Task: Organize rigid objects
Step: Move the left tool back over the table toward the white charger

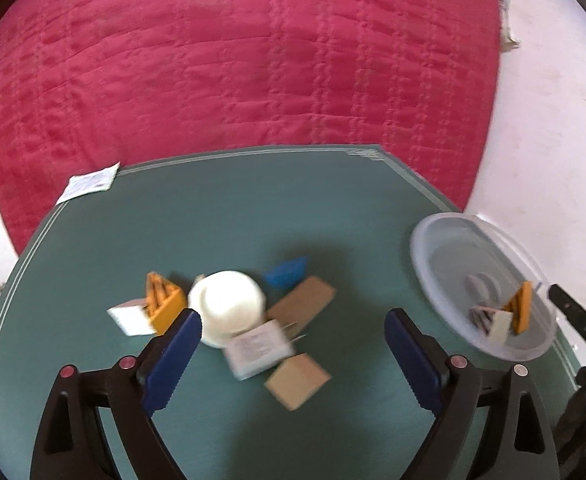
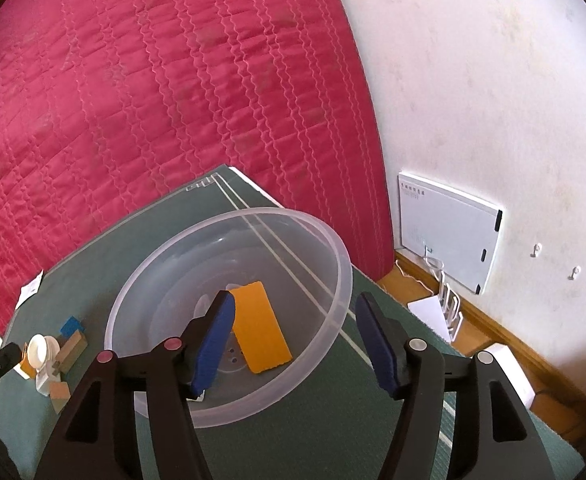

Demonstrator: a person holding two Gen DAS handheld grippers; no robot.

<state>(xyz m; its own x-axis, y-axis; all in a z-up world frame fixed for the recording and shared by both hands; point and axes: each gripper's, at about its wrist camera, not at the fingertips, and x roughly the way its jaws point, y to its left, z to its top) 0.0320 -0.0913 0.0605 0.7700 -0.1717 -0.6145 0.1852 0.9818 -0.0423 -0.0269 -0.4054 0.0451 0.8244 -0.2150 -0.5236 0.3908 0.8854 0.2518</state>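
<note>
Orange block (image 2: 260, 326) in bowl (image 2: 333, 240) (right view)

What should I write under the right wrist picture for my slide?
Open right gripper above a clear bowl holding an orange block on the green mat.

No text can be read for certain in either view. The white paper slip (image 1: 89, 182) at the far left corner of the counter (image 1: 221, 216) carries fine print, too blurred to make out. The small white box (image 1: 257, 347) among the pile has grey printed lines, also unreadable. The white panel (image 2: 447, 230) on the wall shows a short row of small characters near its top, too small to read.
</note>
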